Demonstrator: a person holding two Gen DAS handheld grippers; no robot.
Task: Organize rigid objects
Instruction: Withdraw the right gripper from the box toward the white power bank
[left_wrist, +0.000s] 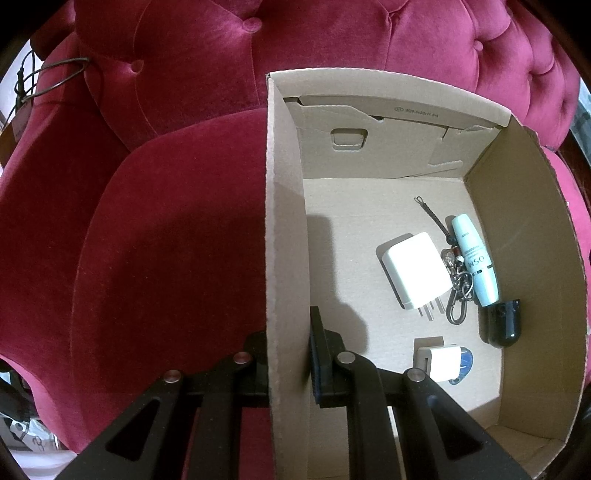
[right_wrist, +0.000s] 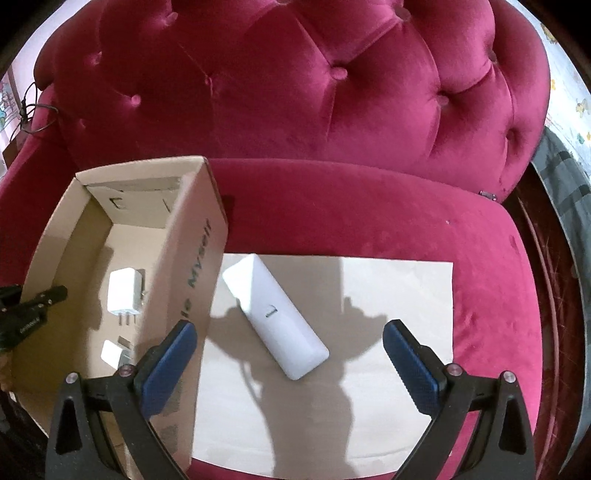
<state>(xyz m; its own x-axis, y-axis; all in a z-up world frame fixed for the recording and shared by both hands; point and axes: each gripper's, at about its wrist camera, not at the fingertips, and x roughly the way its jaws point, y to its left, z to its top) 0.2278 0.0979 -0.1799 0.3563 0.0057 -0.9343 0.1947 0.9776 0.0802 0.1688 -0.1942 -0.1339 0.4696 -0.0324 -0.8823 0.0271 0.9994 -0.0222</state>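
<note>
We clamp the corrugated cardboard box (left_wrist: 284, 221) wall with the left hand-held gripper (left_wrist: 288, 354). Right hand-held gripper (right_wrist: 288, 347) gapes wide; the smooth white rounded power bank (right_wrist: 275, 319) lies between its fingers on paper.

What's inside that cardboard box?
In the cardboard box: a large white charger, a small white plug, a keychain, a pale blue tube and a black capsule. The near corners are hidden.

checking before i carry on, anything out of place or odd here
One item is still outside the cardboard box: the white power bank lies askew on the paper sheet, under the open right claw. The left claw grips the box's wall.
</note>
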